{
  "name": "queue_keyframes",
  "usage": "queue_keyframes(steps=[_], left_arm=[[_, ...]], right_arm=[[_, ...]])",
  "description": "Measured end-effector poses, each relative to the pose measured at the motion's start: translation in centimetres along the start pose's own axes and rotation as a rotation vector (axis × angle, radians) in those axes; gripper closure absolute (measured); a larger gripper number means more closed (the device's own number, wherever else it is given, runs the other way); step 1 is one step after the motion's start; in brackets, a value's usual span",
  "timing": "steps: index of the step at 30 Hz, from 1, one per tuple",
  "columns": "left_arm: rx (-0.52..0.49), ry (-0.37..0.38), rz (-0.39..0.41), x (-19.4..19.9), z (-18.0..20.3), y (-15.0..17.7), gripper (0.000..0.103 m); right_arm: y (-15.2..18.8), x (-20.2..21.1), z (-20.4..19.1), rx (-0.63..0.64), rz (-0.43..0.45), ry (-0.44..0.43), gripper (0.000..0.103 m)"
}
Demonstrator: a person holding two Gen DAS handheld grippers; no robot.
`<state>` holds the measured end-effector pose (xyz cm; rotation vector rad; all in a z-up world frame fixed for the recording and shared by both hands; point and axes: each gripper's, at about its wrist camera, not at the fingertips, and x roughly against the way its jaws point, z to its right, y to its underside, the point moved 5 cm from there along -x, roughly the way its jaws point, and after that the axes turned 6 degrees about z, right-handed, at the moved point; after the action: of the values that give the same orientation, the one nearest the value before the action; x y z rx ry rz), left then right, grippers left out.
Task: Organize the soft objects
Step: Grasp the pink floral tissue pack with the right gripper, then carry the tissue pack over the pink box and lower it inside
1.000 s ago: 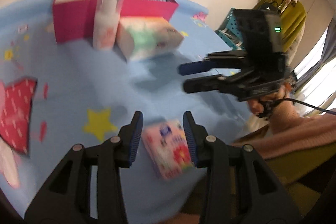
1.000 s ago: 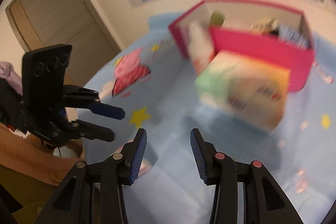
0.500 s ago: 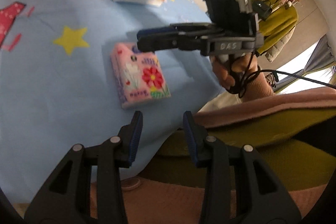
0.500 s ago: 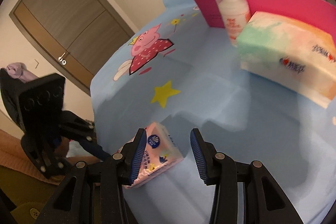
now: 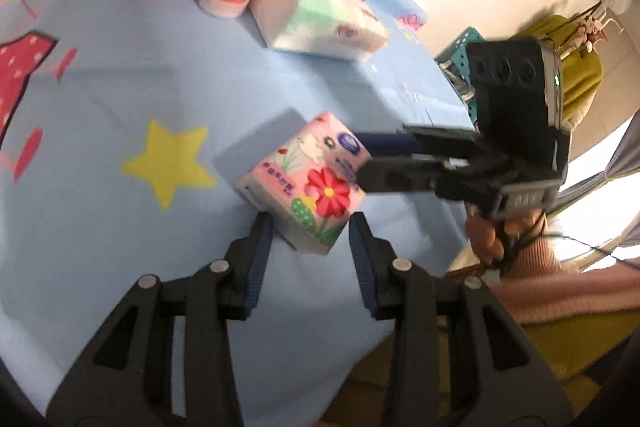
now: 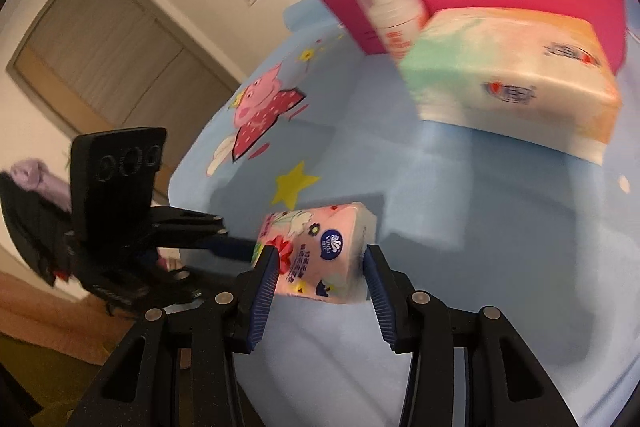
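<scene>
With the pink tissue pack [image 6: 316, 251] lying near the table's front edge, both the right gripper [image 6: 319, 259] and left gripper [image 5: 311, 231] stand spread around it (neither pinching), so close squarely on its flat sides.

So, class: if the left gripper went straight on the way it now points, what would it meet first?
Most likely the small pink tissue pack, lying just ahead of the left gripper, whose jaws stand open; depth is hard to judge.
</scene>
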<state>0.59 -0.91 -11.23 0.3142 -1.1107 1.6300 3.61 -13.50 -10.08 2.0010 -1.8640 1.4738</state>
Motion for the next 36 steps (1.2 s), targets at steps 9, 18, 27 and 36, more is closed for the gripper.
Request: queue_keyframes(steps=[9, 18, 27, 36], left_arm=[[-0.02, -0.032, 0.031, -1.5, -0.7, -2.7, 0.071], [-0.033, -0.035, 0.025, -1.7, -0.6, -3.0, 0.072], [-0.068, -0.03, 0.037, -1.4, 0.5, -3.7, 0.072], [-0.135, -0.044, 0.107, 0.7, 1.8, -6.2, 0.072]], right_arm=[[-0.2, 1.1, 1.7, -0.055, 0.062, 0.061, 0.058], [-0.2, 1.8, 2.5, -0.084, 0.093, 0.076, 0.064], [-1.1, 3.2, 2.0, -0.06, 0.145, 0.117, 0.065], [-2.9, 5.2, 1.1, -0.03, 0.207, 0.126, 0.065]])
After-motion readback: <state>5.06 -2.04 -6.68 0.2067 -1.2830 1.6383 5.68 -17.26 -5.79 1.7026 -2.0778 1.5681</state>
